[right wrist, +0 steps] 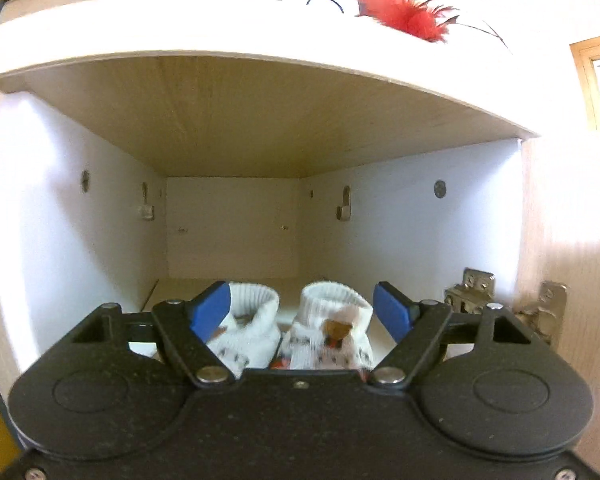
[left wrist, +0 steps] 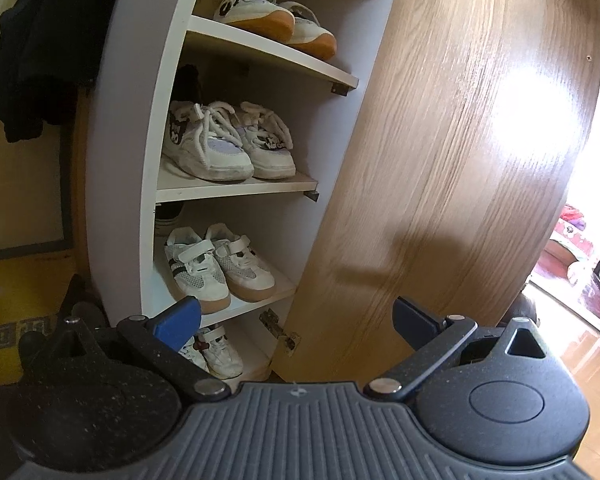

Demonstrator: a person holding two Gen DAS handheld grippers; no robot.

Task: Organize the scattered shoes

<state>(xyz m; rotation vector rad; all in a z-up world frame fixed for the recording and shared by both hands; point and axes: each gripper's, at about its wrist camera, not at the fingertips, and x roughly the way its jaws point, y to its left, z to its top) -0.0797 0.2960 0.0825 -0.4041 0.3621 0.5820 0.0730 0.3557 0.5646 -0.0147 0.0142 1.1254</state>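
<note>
Booties (right wrist: 300, 332), white and knitted, sit side by side on the cabinet shelf (right wrist: 380, 322) between the right tool's (right wrist: 302, 312) wide-open pads. Left tool (left wrist: 298, 320) hangs open and empty before the shoe cabinet (left wrist: 148, 184), beside its wooden door (left wrist: 460, 140).

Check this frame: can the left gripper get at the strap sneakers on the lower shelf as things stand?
Probably yes. The left gripper is open and empty, the cabinet door is swung wide, and nothing stands before the strap sneakers at the shelf's front edge.

Your right gripper (right wrist: 302, 312) body hides the toes of the knitted booties (right wrist: 328, 336); the feather (right wrist: 400, 12) looks blurred.
</note>
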